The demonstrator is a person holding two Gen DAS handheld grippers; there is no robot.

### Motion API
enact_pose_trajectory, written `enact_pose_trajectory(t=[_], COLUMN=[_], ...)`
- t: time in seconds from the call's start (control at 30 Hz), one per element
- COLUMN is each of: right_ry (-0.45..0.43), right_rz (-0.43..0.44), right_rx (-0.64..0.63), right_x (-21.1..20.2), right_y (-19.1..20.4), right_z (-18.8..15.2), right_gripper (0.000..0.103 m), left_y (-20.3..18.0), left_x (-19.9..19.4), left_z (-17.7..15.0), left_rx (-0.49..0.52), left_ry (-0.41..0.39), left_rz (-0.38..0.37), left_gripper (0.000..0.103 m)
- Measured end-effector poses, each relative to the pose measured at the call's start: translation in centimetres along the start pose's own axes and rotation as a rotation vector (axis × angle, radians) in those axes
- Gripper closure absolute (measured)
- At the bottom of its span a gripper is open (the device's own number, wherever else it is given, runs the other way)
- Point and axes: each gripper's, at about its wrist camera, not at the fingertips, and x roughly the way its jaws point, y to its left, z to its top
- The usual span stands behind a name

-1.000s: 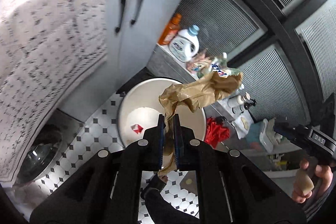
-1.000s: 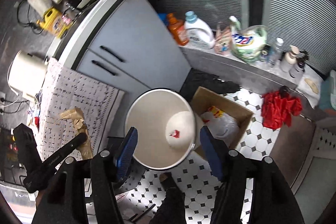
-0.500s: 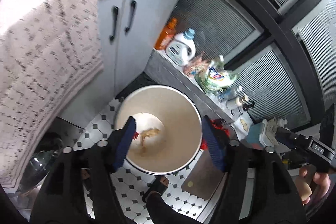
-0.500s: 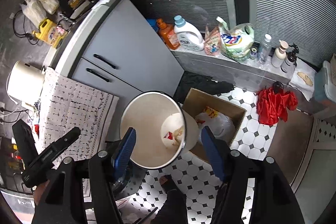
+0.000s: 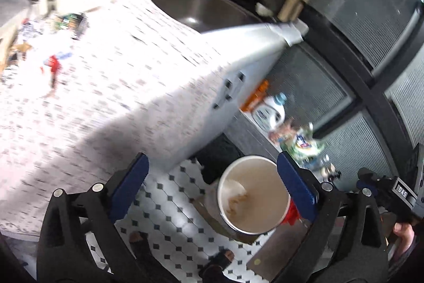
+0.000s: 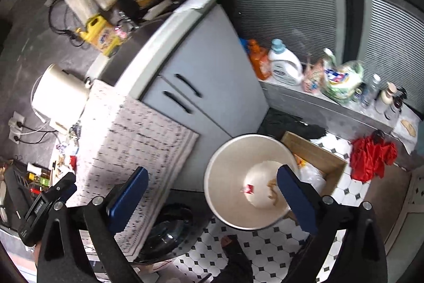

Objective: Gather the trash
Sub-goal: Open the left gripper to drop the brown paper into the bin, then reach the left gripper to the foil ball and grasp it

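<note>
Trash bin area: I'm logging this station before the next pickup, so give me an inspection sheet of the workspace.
Surface: patterned cloth covers the counter; black-and-white tiled floor below.
Job's things: trash bin stands on the floor, holding brown paper and a small red-and-white scrap.
Clutter: small wrappers at the counter's far end; cardboard box beside the bin; red cloth on the floor.
Grippers: left tool and right tool both open, empty.
Cables: cords plugged into wall sockets near the white kettle.
Surroundings: grey cabinet; detergent bottles on the window ledge.
</note>
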Motion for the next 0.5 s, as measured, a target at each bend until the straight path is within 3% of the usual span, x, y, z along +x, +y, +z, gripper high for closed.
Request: enact_pose_trajectory(t=[0.5], right_ry=[0.009], right_rz=[0.079], right_rx=[-0.136], right_x=[3.8], right_y=[15.6], right_z=[-1.1], right_gripper=[0.008], left_y=[15.8], left_x=[-6.2], left_z=[3.6], left_rx=[-0.143], left_ry=[-0.126], left_rz=[0.085], left_gripper=[0.007])
